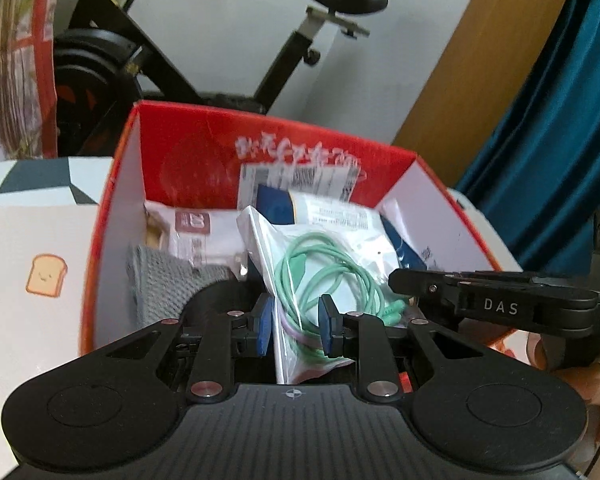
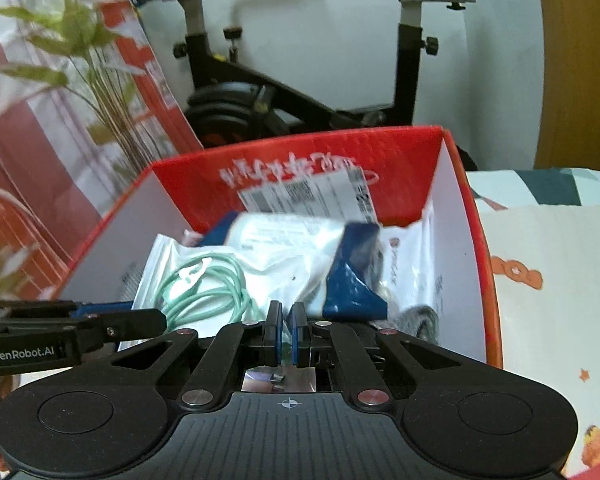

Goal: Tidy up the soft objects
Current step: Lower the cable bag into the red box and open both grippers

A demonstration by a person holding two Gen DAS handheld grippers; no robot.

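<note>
Both grippers pinch the clear cable bag (image 1: 312, 280) over the red box (image 1: 112, 216), left gripper (image 1: 296, 330) on its lower edge, right gripper (image 2: 287, 334) pressed nearly together on film; risk: slick plastic slipping, snagging packets beneath.

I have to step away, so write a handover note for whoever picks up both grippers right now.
Left gripper: nearly closed around a clear bag of green cable; whether its pads press, I can't tell.
Right gripper: shut on that bag's clear edge.
Red box: bag hangs over it; already inside are a grey knit piece, a blue-and-white pouch and labelled packets.
Left: probably lower the bag in and release.
</note>
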